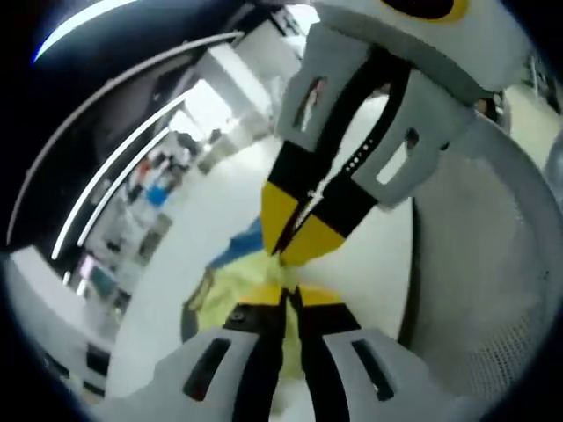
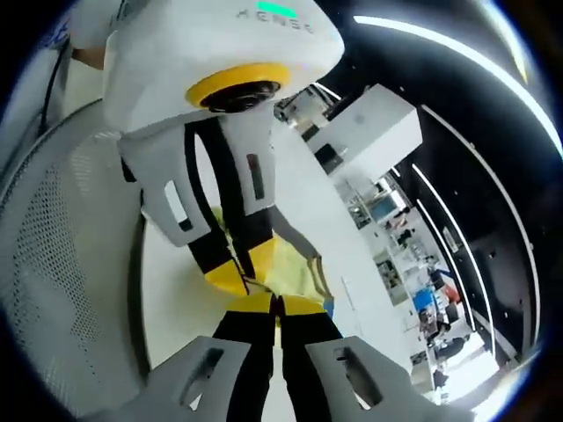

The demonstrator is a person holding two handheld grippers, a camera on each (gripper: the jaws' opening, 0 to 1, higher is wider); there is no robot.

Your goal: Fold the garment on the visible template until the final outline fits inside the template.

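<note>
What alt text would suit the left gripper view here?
The left gripper, its fingers shut, pinches a pale yellow fabric garment with a blue part, held above a white table. The right gripper comes in from above, its yellow-tipped fingers closed on the same cloth. A white perforated mesh surface lies at the right.

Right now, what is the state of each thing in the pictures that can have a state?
Yellow garment: bunched and lifted off the table, pinched at one spot by both grippers, not yet folded flat.
Left gripper: jaws shut on the garment.
Right gripper: jaws shut on the garment, tips right beside the left gripper's.
White table: lies below the hanging garment.
Perforated white panel: stands beside the table, untouched.
</note>
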